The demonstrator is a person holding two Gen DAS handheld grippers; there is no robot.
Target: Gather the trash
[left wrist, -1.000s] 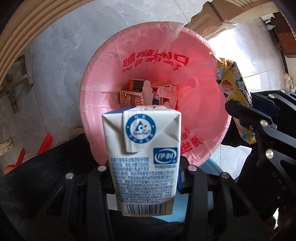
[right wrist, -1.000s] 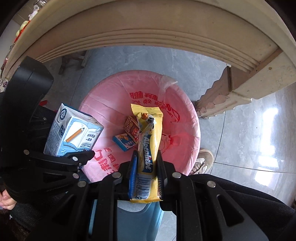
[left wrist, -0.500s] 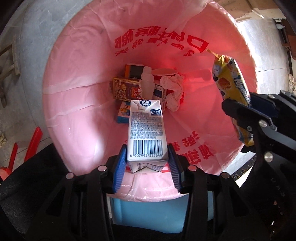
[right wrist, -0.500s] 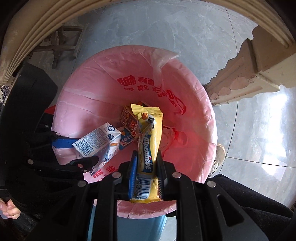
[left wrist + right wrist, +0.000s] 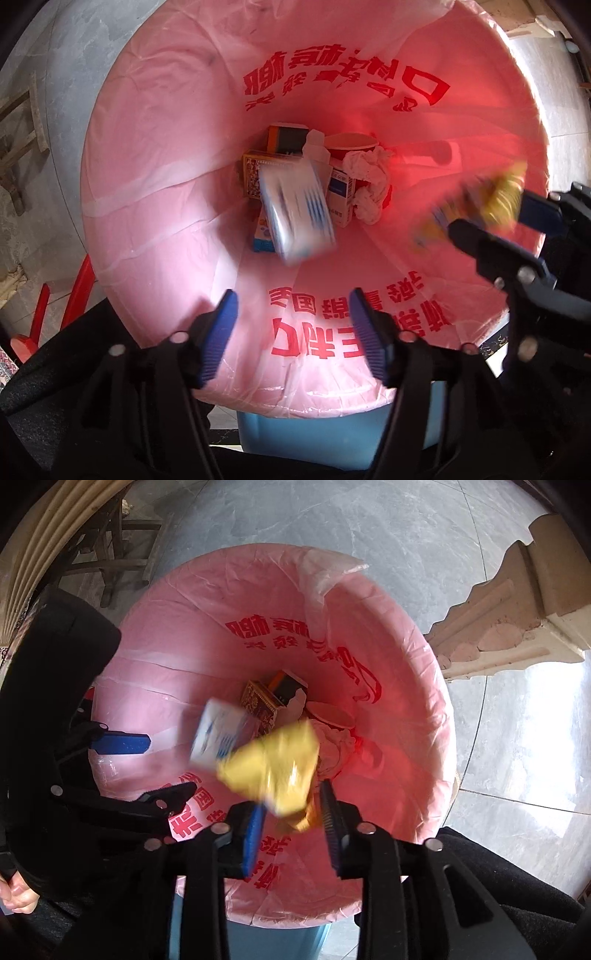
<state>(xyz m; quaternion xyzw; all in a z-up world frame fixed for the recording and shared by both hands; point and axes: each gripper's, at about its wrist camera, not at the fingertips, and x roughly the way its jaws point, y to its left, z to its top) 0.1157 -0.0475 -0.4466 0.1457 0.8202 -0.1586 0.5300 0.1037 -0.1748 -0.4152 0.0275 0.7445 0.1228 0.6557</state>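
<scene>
Both tongs poised over the pink-lined bin (image 5: 155, 155), so released trash drops straight in; left tongs (image 5: 293, 334) spread wide, empty; milk carton (image 5: 295, 218) blurred, mid-fall above the rubbish; right tongs (image 5: 291, 830) parted, yellow wrapper (image 5: 277, 768) slipping free, blurred.

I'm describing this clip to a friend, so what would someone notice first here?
The pink bin liner with red lettering fills both views. Inside it, two blurred items are mid-fall: a white milk carton over the trash pile at the bottom, and a yellow snack wrapper just beyond the open right gripper.
</scene>
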